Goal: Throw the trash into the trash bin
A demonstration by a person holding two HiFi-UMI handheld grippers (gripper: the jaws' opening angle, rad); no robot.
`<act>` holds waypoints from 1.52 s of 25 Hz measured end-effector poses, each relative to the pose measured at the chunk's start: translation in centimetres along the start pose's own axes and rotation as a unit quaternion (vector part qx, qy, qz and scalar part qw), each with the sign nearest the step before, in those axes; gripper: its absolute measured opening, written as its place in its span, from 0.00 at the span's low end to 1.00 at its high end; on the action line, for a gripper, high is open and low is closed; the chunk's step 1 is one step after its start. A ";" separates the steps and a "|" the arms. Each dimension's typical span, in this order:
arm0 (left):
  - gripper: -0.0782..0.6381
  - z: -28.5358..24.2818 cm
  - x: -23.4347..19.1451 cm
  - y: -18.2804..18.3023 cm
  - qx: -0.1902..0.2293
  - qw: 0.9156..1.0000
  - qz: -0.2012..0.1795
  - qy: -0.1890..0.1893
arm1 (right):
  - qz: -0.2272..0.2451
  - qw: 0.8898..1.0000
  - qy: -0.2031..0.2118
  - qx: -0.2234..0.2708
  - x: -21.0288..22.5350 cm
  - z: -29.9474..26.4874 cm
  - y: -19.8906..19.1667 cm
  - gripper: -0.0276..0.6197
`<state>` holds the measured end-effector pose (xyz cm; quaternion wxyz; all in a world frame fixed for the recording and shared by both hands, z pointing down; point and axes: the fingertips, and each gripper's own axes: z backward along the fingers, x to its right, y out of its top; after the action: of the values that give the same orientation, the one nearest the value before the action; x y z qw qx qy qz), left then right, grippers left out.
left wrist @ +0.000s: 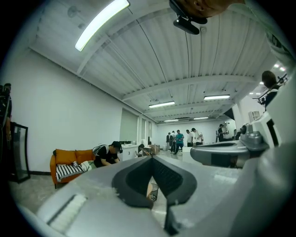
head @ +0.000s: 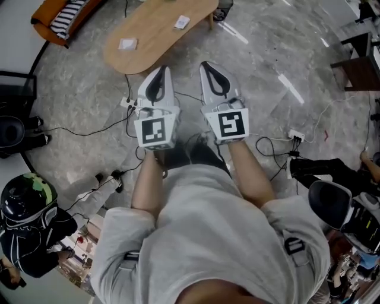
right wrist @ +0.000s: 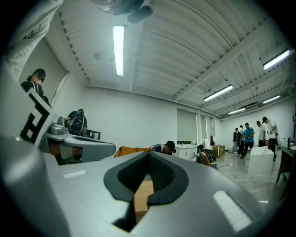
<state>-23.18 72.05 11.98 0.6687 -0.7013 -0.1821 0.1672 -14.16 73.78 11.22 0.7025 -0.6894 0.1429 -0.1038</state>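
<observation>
Two white scraps of trash lie on the oval wooden table [head: 155, 35] ahead of me: one [head: 127, 43] near its left end, one [head: 181, 22] further back. My left gripper [head: 160, 71] and right gripper [head: 206, 64] are held side by side, level, short of the table's near edge. Both are shut with nothing between the jaws. In the left gripper view the shut jaws [left wrist: 151, 158] frame a dark mesh bin [left wrist: 154, 191] standing on the floor far off. In the right gripper view the shut jaws [right wrist: 149, 155] frame a strip of the table [right wrist: 142, 194].
An orange sofa with a striped cushion [head: 62, 15] stands at the back left. Cables and a power strip [head: 295, 138] run over the marble floor. People sit low at the left [head: 27, 219] and right [head: 341, 205]. A dark desk [head: 362, 65] is at the far right.
</observation>
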 end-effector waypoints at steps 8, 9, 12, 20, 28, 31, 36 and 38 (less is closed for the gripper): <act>0.13 -5.6 -4.7 -1.5 -0.015 1.000 0.004 0.005 | 0.005 1.000 0.014 -0.024 -0.2 -7.4 -1.8 0.05; 0.13 -6.5 -5.5 -1.8 -0.014 1.000 0.003 0.001 | 0.008 1.000 0.013 -0.024 -0.1 -8.4 -2.1 0.05; 0.13 -9.8 -6.9 -3.9 -0.015 1.000 0.007 -0.013 | 0.008 0.999 0.008 -0.036 0.3 -10.8 -4.1 0.05; 0.13 -17.5 -10.3 -4.7 -0.019 0.998 0.012 -0.055 | 0.013 0.998 -0.019 -0.063 2.5 -18.3 -4.8 0.05; 0.13 -20.4 -11.0 -2.5 -0.013 0.996 0.026 -0.088 | 0.045 0.997 -0.043 -0.055 4.3 -20.6 -2.1 0.05; 0.13 -20.9 -9.7 -2.7 -0.019 0.995 0.027 -0.097 | 0.040 0.996 -0.048 -0.064 5.5 -20.3 -2.2 0.05; 0.13 -22.8 -8.6 -4.4 -0.027 0.995 0.039 -0.093 | 0.036 0.996 -0.048 -0.072 8.2 -20.6 -3.4 0.05; 0.13 -23.7 -8.9 -5.7 -0.035 0.995 0.041 -0.088 | 0.033 0.996 -0.041 -0.076 8.6 -21.5 -4.6 0.05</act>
<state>-19.87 47.25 18.79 0.6176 -0.7138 -0.2174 0.2488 -13.22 50.55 15.09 0.6563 -0.7395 0.1440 -0.0407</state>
